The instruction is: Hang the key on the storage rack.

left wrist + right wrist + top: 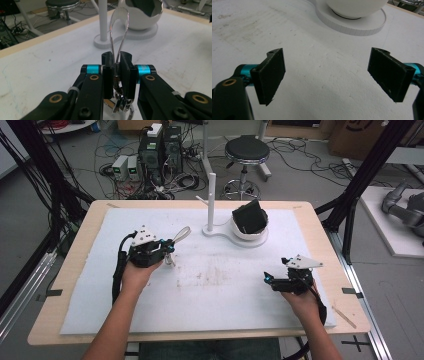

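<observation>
My left gripper [170, 248] is shut on a key ring with a clear looped strap [184, 233], held a little above the white mat. In the left gripper view the strap [120, 10] rises from between the closed pads of the left gripper [116, 58], and metal rings and keys [121, 101] hang below them. A white hook stand [211, 200] with a thin upright post [103, 20] stands just beyond. My right gripper [268, 279] rests at the mat's right side. In its own view the right gripper [327, 72] is open with nothing between its pads.
A white bowl [250, 231] holding a black object [249, 216] sits on the stand's round base [364, 26], right of the post. The white mat [210, 285] covers the wooden table [75, 270]. Behind the table are a stool [246, 151] and cables on the floor.
</observation>
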A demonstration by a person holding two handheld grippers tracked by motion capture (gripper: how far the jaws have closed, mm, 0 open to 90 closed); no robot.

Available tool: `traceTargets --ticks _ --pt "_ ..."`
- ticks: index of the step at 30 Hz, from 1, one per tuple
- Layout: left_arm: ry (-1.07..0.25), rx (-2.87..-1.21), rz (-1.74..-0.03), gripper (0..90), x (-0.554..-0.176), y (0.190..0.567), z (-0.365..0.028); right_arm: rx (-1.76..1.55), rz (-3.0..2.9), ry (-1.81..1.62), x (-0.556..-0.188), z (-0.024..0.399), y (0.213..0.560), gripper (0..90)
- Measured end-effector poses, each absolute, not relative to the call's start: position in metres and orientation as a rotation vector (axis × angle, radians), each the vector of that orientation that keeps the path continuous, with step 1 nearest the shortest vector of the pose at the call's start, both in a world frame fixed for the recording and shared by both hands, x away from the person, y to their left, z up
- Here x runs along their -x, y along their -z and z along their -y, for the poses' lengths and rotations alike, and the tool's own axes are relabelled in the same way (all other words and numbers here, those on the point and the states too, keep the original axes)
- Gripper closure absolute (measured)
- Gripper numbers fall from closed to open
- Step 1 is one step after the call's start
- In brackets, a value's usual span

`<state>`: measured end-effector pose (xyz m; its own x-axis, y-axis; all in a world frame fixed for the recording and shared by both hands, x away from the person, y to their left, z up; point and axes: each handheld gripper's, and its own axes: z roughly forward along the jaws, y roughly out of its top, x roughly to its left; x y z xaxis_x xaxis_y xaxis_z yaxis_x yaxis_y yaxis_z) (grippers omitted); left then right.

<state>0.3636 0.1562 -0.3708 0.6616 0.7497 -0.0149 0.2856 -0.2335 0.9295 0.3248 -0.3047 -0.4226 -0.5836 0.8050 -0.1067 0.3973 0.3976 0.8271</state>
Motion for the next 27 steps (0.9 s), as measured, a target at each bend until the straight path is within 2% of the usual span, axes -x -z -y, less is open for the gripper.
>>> traceTargets --ticks 10,27 --pt "-0.562 -1.763 -0.782 81.3 -0.371 0.341 -0.142 -1.026 -2.166 -1.076 -0.325 0.304 0.423 14.7" --pt "-0.67 -1.737 -0.764 81.3 -0.397 0.292 -0.106 -1.021 -2.17 -1.086 -0.324 0.304 0.423 14.7"
